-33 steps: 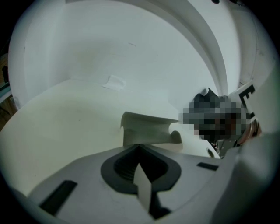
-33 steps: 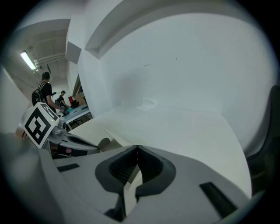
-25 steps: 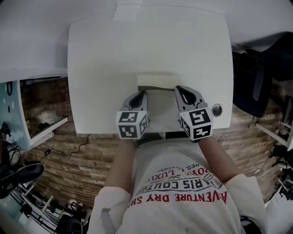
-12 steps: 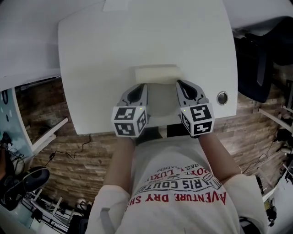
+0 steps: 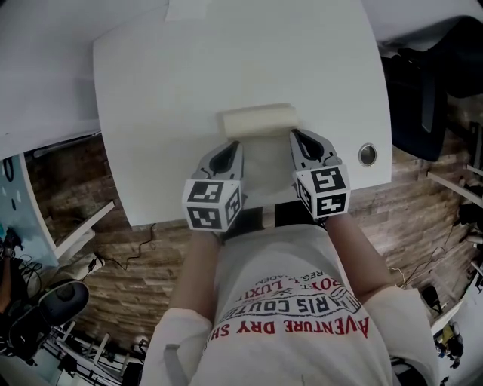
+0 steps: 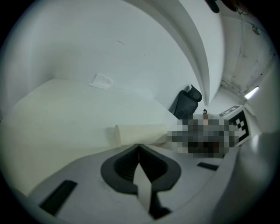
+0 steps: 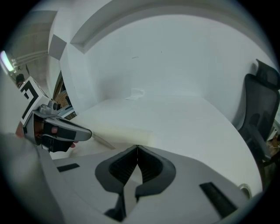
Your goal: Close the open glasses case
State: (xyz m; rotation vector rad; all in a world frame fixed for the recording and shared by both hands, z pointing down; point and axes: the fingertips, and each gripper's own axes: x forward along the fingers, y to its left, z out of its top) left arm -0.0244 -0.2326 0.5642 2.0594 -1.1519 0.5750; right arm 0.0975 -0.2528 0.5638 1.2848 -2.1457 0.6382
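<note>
A cream glasses case (image 5: 258, 121) lies on the white table (image 5: 151, 90), its rounded body across the table and a pale flap (image 5: 264, 162) reaching toward me. My left gripper (image 5: 238, 145) is shut with nothing in it, its tip at the case's near left end. On the other side of the flap, my right gripper (image 5: 293, 136) is shut and empty at the near right end. In the left gripper view the case (image 6: 140, 133) lies just beyond the closed tips (image 6: 138, 145). The right gripper view shows the case (image 7: 122, 133) ahead of its tips (image 7: 137, 146).
A round metal grommet (image 5: 367, 154) sits in the table near its right front corner. A black office chair (image 5: 423, 90) stands to the right of the table. A small pale patch (image 5: 185, 9) lies at the table's far edge. Cables lie on the floor at left.
The head view has shifted. The dark gap seen along the case one second ago no longer shows, and its body looks rounder. Both grippers stay shut on either side of the flap.
</note>
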